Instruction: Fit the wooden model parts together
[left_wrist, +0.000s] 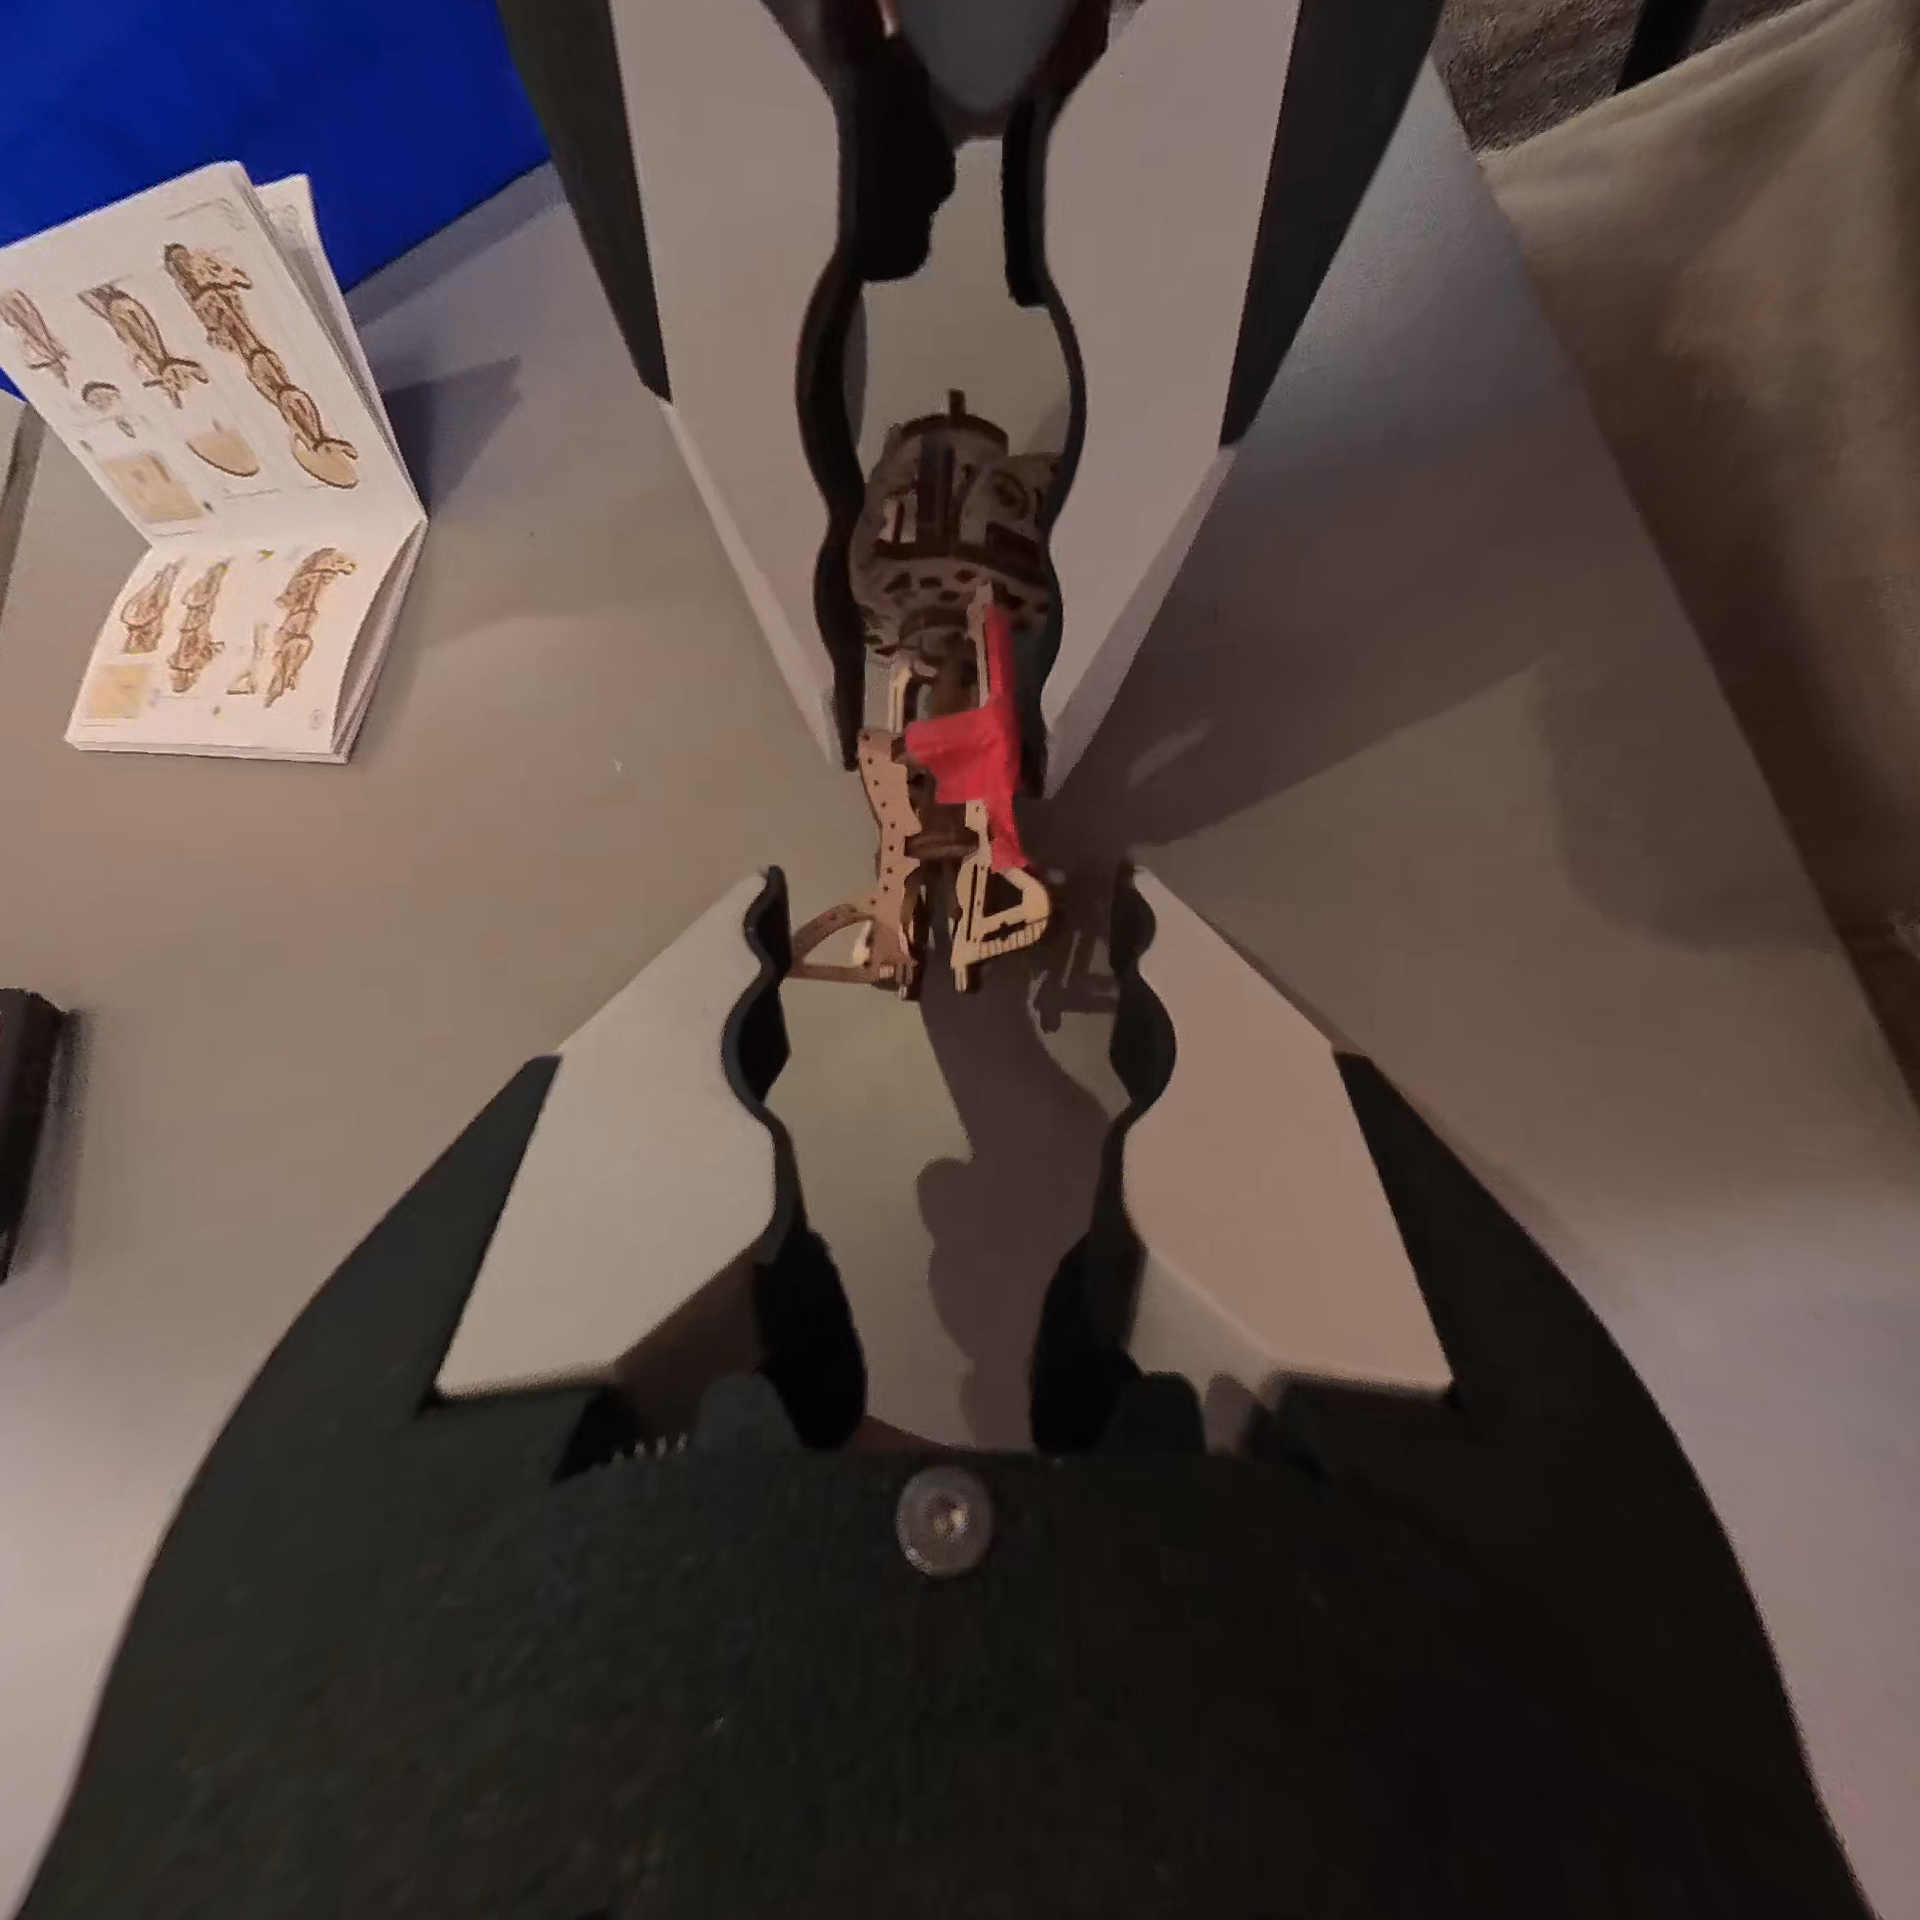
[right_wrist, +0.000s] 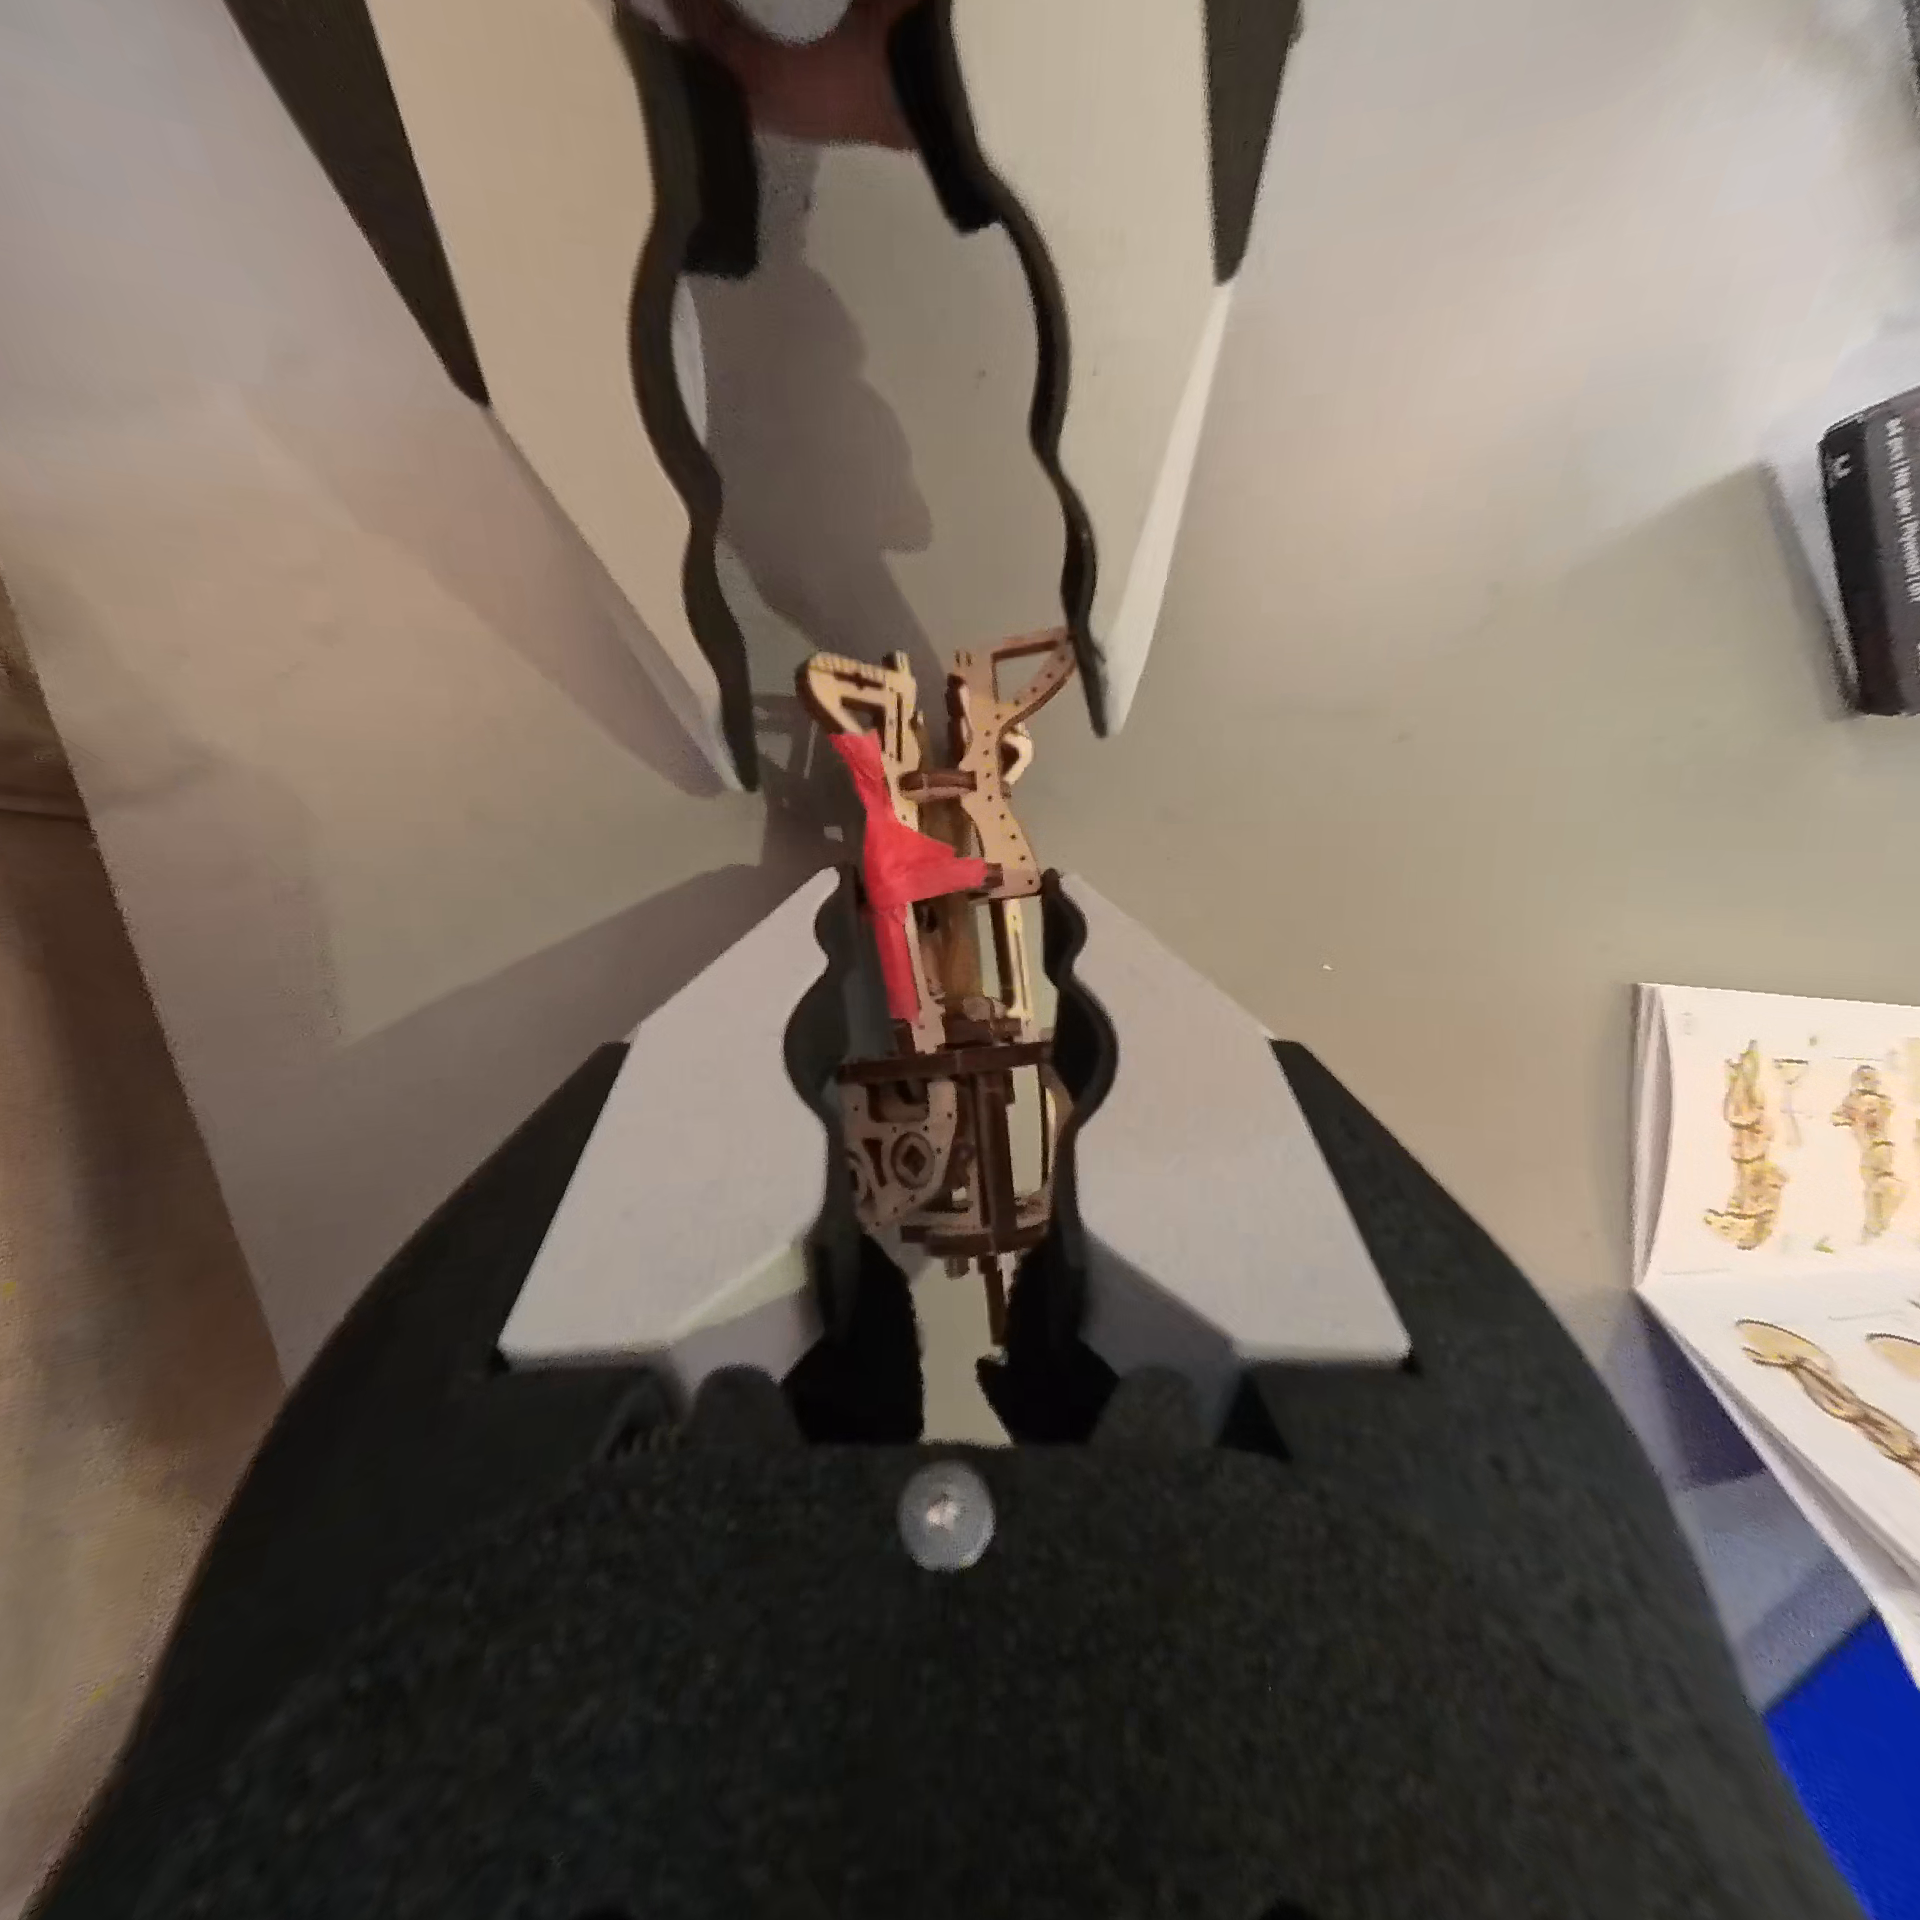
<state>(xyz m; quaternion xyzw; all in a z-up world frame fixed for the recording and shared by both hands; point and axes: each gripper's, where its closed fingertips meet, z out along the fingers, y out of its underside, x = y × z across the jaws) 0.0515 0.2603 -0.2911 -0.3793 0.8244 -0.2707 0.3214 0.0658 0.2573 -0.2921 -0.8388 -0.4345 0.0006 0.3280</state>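
I hold the model (right_wrist: 940, 1049) in the right gripper (right_wrist: 951, 883), pinched at its dark drum end. Its long axis runs straight toward the left gripper (left_wrist: 945, 883), which is spread around the pale forked tip, not touching. Only the right view shows the drum seated between the pads; the left view shows the booklet (left_wrist: 208, 468) whole.

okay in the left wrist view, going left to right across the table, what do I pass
Dark box at the edge → open booklet → wooden model with red tape, held in the right gripper → beige cloth.
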